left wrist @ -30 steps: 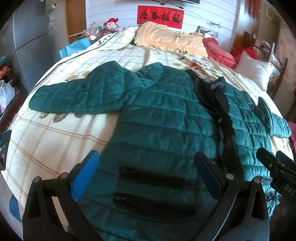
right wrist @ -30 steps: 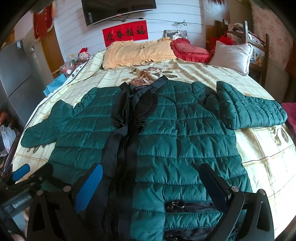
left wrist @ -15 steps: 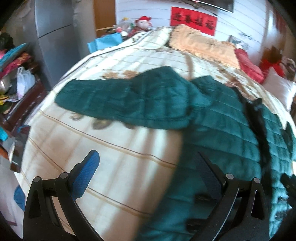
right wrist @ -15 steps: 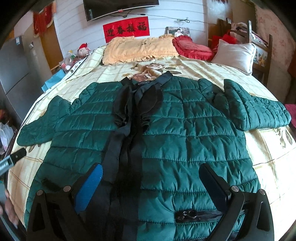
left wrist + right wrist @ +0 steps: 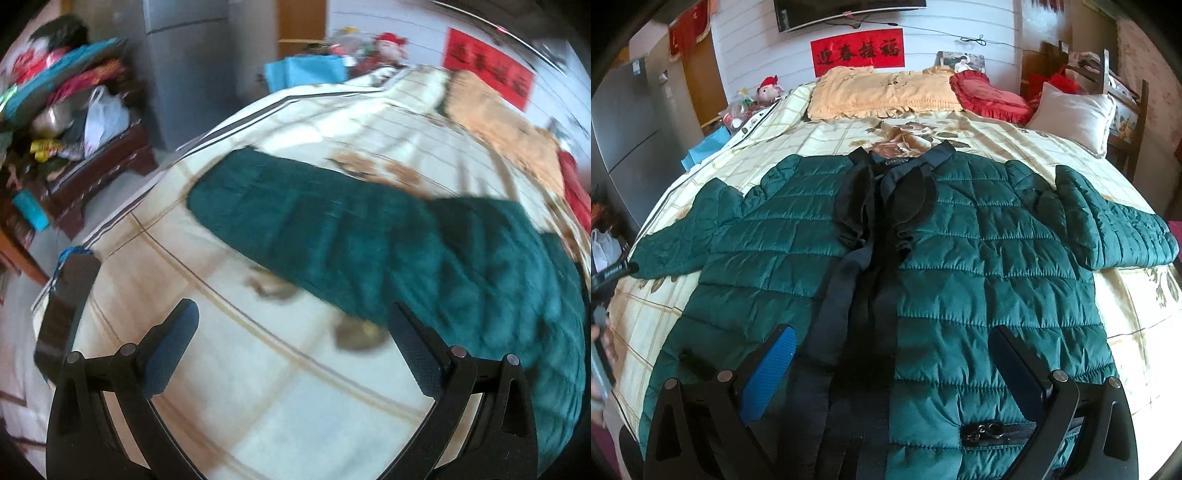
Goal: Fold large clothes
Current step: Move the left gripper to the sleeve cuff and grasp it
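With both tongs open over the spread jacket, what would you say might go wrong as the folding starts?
1. The left sleeve ends close to the bed edge; a clumsy grab by the left tongs might drag it off.
2. The jacket is puffy and quilted, so a thin pinch may slip or take only the top layer.
3. The black front placket lies open and loose; it could bunch inside the fold. The right tongs hover over it.

The left gripper has swung leftward off the dark green quilted jacket's body, now hanging wide apart over the cream checked bedspread near the jacket's outstretched left sleeve. The right gripper edged nearer the hem.
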Available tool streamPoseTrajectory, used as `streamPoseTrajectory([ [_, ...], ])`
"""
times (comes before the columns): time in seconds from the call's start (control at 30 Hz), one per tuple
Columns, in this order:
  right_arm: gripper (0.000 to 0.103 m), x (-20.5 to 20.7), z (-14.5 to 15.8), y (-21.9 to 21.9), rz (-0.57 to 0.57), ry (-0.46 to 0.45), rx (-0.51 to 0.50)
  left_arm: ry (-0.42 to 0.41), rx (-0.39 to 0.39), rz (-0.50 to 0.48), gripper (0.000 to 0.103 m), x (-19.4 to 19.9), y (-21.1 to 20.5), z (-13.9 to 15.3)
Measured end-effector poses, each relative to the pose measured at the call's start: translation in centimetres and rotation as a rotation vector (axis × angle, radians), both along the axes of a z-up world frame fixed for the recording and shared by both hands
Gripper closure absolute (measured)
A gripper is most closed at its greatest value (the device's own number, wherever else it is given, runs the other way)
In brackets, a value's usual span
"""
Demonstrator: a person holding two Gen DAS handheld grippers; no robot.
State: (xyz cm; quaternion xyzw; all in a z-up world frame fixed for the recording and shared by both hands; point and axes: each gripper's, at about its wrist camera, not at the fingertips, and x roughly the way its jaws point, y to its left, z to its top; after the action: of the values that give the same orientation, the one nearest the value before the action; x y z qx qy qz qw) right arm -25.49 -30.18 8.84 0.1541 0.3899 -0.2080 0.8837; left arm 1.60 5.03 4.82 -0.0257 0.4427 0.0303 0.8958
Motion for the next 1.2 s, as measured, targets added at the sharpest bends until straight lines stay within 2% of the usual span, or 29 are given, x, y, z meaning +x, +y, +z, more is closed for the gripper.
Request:
streamPoseTrajectory([
  [0.07,0.000,0.2,-0.3,0.0,0.006,0.016,0.006,0.015,-0.015,0.042,0.001,1.6,1.4,-0.6],
  [0.2,0.000,0.1,-0.6,-0.1,0.006,0.043,0.037,-0.015,-0.033,0.111,0.001,3.7,3.6,-1.1],
  [0.3,0.000,0.1,-0.8,-0.1,0.012,0.048,0.061,-0.024,-0.078,0.137,0.002,5.3,4.9,-1.3],
  [0.37,0.000,0.2,-0.8,0.1,0.015,0.064,0.049,-0.022,-0.125,0.157,0.007,6.2,5.8,-1.5],
  [0.43,0.000,0.4,-0.8,0.2,0.018,0.073,0.040,-0.019,-0.161,0.170,0.007,7.1,6.3,-1.7],
  [0.57,0.000,0.4,-0.9,0.1,0.021,0.080,0.046,0.016,-0.179,0.180,0.007,8.6,6.7,-2.5],
  [0.67,0.000,0.4,-1.0,0.0,0.018,0.087,0.050,0.029,-0.238,0.195,0.007,9.4,7.3,-3.3],
  [0.8,0.000,0.3,-1.2,-0.1,0.013,0.095,0.056,-0.008,-0.279,0.212,0.009,9.9,7.7,-3.3],
  [0.87,0.000,0.3,-1.2,-0.1,0.011,0.095,0.057,-0.010,-0.278,0.205,0.016,10.4,7.6,-3.3],
  [0.93,0.000,0.3,-1.3,-0.1,0.011,0.097,0.057,-0.007,-0.257,0.200,0.043,10.8,7.6,-3.3],
  [0.97,0.000,0.3,-1.3,-0.1,0.011,0.099,0.055,-0.004,-0.247,0.198,0.050,11.0,7.6,-3.2],
  [1.0,0.000,0.3,-1.3,-0.1,0.012,0.100,0.053,0.006,-0.256,0.187,0.070,11.1,7.7,-3.2],
  [1.03,0.000,0.3,-1.3,-0.1,0.013,0.101,0.050,0.016,-0.282,0.176,0.077,11.2,7.9,-3.3],
  [1.1,0.000,0.3,-1.2,-0.1,0.012,0.100,0.048,0.018,-0.304,0.169,0.084,11.1,8.2,-3.2],
  [1.2,0.000,0.1,-1.3,-0.2,0.012,0.098,0.061,-0.002,-0.276,0.147,0.090,10.4,8.0,-2.3],
])
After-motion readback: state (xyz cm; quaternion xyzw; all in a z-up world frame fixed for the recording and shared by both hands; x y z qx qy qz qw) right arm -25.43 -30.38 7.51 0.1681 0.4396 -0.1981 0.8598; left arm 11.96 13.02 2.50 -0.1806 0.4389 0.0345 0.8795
